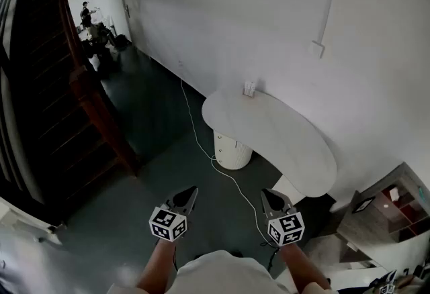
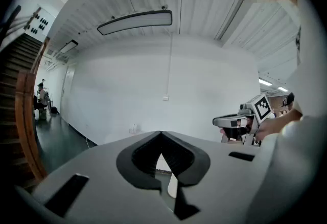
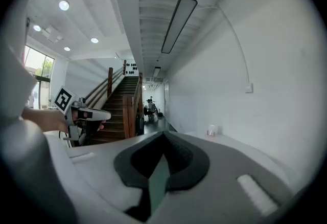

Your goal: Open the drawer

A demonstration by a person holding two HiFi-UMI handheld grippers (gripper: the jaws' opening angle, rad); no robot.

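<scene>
The left gripper (image 2: 161,135) has its jaws closed tip to tip, with nothing between them. Ahead is a white wall (image 2: 153,90), and dark stairs (image 2: 18,67) go up at the left. At the right, a hand (image 2: 270,125) holds the right gripper (image 2: 225,121).

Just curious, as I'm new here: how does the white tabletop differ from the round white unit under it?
The tabletop is wide, flat and bean-shaped; the round unit is narrow, upright and cylindrical. The tabletop runs along the wall; the round unit stands on the dark floor under one end of it. Both are white.
</scene>
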